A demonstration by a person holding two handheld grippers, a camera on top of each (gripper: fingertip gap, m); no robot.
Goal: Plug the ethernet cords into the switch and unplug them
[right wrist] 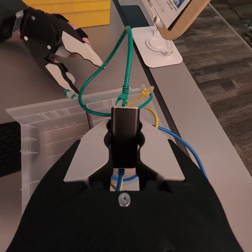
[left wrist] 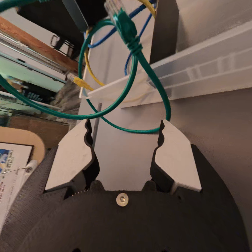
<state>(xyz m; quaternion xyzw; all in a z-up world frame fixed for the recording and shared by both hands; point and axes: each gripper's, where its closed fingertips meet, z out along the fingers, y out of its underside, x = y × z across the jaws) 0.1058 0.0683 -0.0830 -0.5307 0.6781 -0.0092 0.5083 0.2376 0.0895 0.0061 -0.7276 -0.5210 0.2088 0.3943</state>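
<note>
Above a clear plastic bin [right wrist: 40, 115], the right gripper [right wrist: 124, 137] pinches the rigid switch [right wrist: 124, 122]; the left gripper [left wrist: 124, 130], spread empty, nears the limp green cord [left wrist: 152, 76], best gripped at its stiff plug boot [left wrist: 126, 27]

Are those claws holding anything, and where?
The right gripper clamps the dark switch by its two sides. The left gripper is open and holds nothing.

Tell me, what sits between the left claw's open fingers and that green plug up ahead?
Only green cable, looping between the left gripper and green plug, in the left wrist view.
</note>
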